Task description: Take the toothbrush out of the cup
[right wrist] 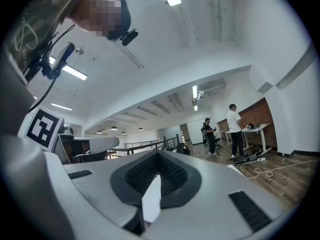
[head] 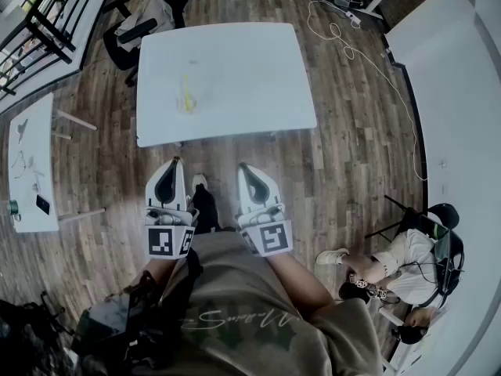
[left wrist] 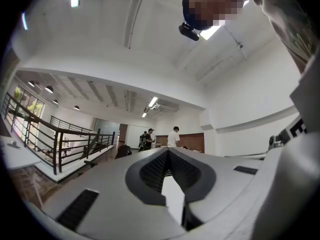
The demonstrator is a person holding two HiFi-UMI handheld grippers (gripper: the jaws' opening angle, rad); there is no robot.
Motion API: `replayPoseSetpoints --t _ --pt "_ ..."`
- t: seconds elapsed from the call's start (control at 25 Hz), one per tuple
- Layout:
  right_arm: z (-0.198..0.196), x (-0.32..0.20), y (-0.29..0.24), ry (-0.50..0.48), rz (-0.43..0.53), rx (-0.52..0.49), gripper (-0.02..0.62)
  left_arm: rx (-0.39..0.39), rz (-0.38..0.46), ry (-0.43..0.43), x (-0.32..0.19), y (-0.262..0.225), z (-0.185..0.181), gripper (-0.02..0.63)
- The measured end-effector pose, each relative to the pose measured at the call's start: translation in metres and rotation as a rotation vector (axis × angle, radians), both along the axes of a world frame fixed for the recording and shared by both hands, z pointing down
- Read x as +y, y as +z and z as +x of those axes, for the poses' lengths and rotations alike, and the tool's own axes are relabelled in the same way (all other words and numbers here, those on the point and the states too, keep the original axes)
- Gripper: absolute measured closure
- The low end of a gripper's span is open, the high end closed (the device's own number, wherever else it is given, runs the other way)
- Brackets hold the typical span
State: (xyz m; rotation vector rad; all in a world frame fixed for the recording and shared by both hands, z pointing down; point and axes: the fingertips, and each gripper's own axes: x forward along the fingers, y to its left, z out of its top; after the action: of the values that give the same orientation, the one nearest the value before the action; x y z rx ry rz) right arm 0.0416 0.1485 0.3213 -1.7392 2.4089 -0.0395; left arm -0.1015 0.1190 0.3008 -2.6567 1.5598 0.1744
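A white table [head: 235, 92] stands ahead of me on the wooden floor. On its left half is a small yellow-green toothbrush [head: 186, 94] in what looks like a clear cup, too small to make out well. Both grippers are held close to my body, short of the table's near edge and well apart from the cup. My left gripper [head: 175, 163] is shut with nothing in it. My right gripper [head: 243, 168] is shut and empty too. In the left gripper view the jaws of the left gripper [left wrist: 167, 153] meet and look out across the room. The right gripper [right wrist: 158, 155] does the same in its view.
A black office chair [head: 125, 34] stands at the table's far left corner. A second white table [head: 31, 163] with small items is at the left, and a railing [head: 39, 22] beyond it. Cables [head: 344, 34] trail over the floor at the far right. A seated person [head: 399, 261] is at the right.
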Motion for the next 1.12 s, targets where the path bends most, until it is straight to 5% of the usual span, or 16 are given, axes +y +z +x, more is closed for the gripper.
replayPoseSetpoints --t 0.2,0.48,0.72,1.12 --pt "-0.051 -0.076 -0.005 -0.027 -0.052 -0.006 0.592 0.028 -0.045 0.0 -0.075 -0.003 -0.036 0.595" --pt "-0.062 -0.151 -0.006 0.026 -0.04 -0.05 0.592 0.036 -0.06 0.022 -0.134 -0.003 -0.049 0.595" --pt "-0.055 -0.177 -0.03 -0.052 0.032 -0.017 0.592 0.004 -0.058 -0.031 -0.152 0.003 -0.034 0.595" --pt "-0.061 -0.196 -0.012 -0.167 -0.033 -0.016 0.584 0.04 -0.035 -0.11 -0.174 0.01 -0.037 0.595"
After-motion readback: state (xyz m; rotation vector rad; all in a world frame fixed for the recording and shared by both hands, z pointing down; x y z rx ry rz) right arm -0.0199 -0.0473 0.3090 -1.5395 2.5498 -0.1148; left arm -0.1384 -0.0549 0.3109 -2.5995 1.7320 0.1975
